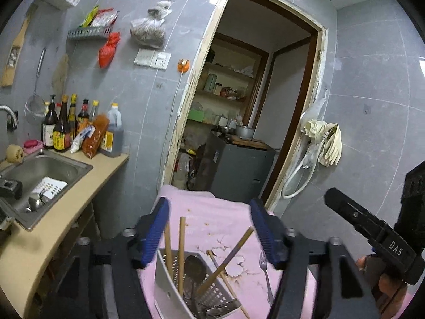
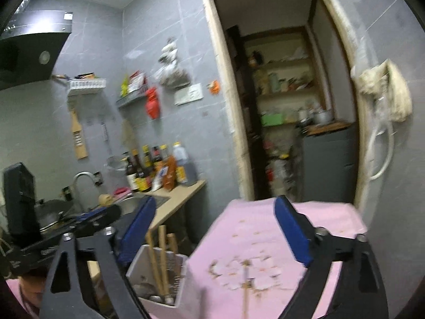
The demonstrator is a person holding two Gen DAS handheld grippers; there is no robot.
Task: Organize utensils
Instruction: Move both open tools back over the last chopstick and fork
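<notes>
Both your grippers, left gripper [image 1: 209, 228] and right gripper [image 2: 220, 231], hang released above the pink tabletop [image 1: 225, 212]. The fork [image 1: 265, 273] lies beside the utensil holder [image 1: 170, 287]; its leaning chopsticks [image 1: 228, 257] could snag and tip it.

Chopsticks [image 1: 182, 252] stand in the holder [image 1: 170, 287] (fork [image 1: 265, 273] lies right).

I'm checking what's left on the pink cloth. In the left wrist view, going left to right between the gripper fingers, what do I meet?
utensil holder → spoon inside it → loose chopstick → fork
</notes>
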